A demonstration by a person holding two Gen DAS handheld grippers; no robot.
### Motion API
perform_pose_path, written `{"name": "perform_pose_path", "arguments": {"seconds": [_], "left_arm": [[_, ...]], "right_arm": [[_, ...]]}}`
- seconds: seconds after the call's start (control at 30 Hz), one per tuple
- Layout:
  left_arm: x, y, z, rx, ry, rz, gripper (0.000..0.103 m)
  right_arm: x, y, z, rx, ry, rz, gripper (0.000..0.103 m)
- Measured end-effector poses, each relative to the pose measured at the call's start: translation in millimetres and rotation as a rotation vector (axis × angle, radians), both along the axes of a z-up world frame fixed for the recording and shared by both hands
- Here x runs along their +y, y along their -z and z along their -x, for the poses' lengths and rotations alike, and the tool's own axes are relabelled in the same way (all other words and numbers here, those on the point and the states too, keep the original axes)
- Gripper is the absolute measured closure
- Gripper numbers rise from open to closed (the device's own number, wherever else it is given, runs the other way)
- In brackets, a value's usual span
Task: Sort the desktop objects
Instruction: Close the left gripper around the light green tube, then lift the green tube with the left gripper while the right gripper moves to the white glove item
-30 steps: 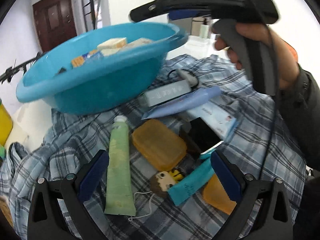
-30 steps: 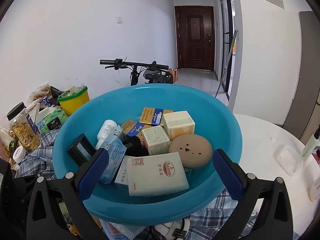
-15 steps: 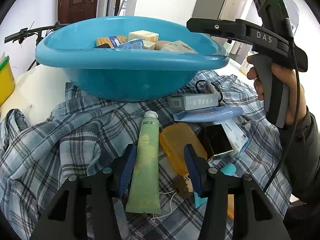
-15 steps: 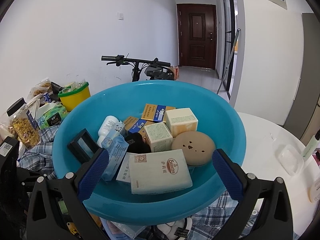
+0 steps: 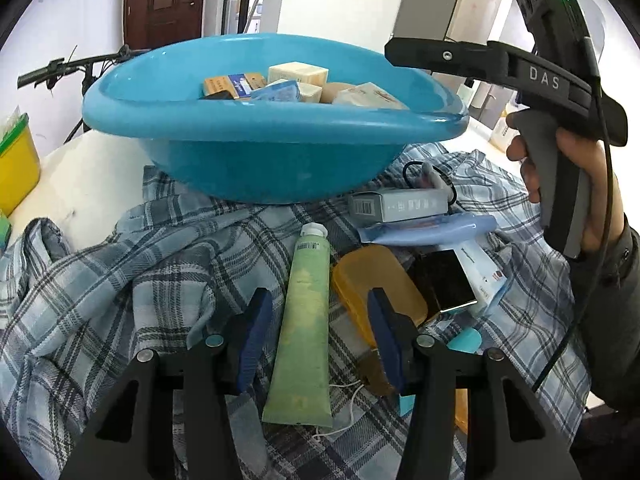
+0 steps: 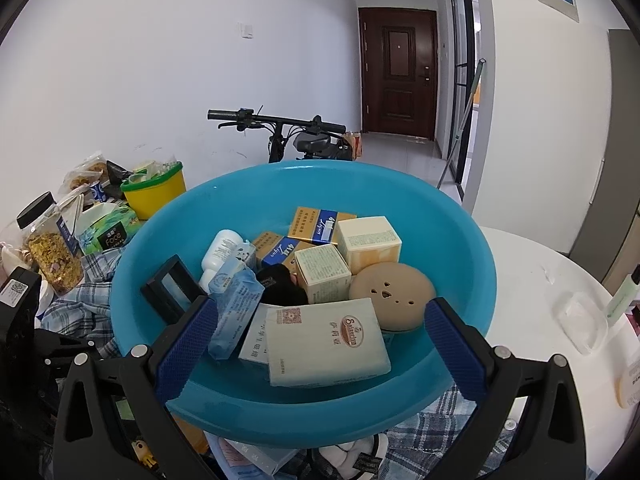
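Your left wrist camera looked down on the plaid cloth [image 5: 132,264] and the loose things on it: the green tube [image 5: 304,320], an orange soap case [image 5: 376,280] at its 3 o'clock, a grey box [image 5: 400,205] and a pale blue tube [image 5: 432,230] at 1 o'clock. It also showed your right hand [image 5: 568,184] on its handle at 3 o'clock. Your right wrist camera showed none of that pile clearly. It looked into the blue basin [image 6: 460,240] instead, with a bicycle [image 6: 280,132] and a brown door [image 6: 396,72] at 12 o'clock beyond it.

A second before, your left gripper [image 5: 316,336] stood wide over both the tube and the soap case. By this moment it had narrowed to straddle the green tube alone, and the pads looked just clear of its sides, so nothing was grasped. Your right gripper [image 6: 316,336] had not changed and stood wide apart and empty at the basin's near rim.

The basin held a flat white packet [image 6: 324,340], a round tan case [image 6: 392,296], cream boxes [image 6: 368,238], two orange-and-blue boxes [image 6: 320,220], a white bottle [image 6: 220,250], a light blue packet [image 6: 234,312] and a black frame [image 6: 172,288]. A yellow tub [image 6: 156,194] with a green rim stood at 10 o'clock of the basin, packets poking out of its top.
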State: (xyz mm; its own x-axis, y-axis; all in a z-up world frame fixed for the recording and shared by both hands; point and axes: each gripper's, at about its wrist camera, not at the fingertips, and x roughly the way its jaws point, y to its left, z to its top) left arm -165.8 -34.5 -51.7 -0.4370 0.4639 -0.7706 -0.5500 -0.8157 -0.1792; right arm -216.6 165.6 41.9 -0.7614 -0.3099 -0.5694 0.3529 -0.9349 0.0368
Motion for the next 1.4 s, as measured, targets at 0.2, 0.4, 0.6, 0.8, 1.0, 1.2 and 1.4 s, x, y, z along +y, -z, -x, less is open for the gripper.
{"name": "perform_pose_path", "arguments": {"seconds": [0.2,0.4,0.6,0.8,1.0,1.2,1.4], "left_arm": [[-3,8,3,-0.03,-0.016,0.01,0.073],[6,13,1,-0.021,0.001,0.055,0.073],[22,13,-5,0.034,-0.02,0.146,0.073],[22,12,-4,0.044,-0.064,0.161,0.077],[27,-2,-10,0.08,-0.078,0.146,0.077],[31,-19,-22,0.121,-0.057,0.11,0.077],[26,-32,-26,0.141,-0.062,0.08,0.077]], "right_arm": [[-2,-1,-2,0.009,-0.014,-0.004,0.0],[-2,0,-2,0.009,-0.013,-0.004,0.0],[-3,2,-1,0.004,-0.014,-0.01,0.0],[-3,2,-1,0.006,-0.021,-0.005,0.0],[-1,-4,-6,0.024,-0.036,0.004,0.0],[0,-12,-10,0.038,-0.053,0.009,0.0],[13,-21,-15,0.039,-0.061,0.083,0.0]]}}
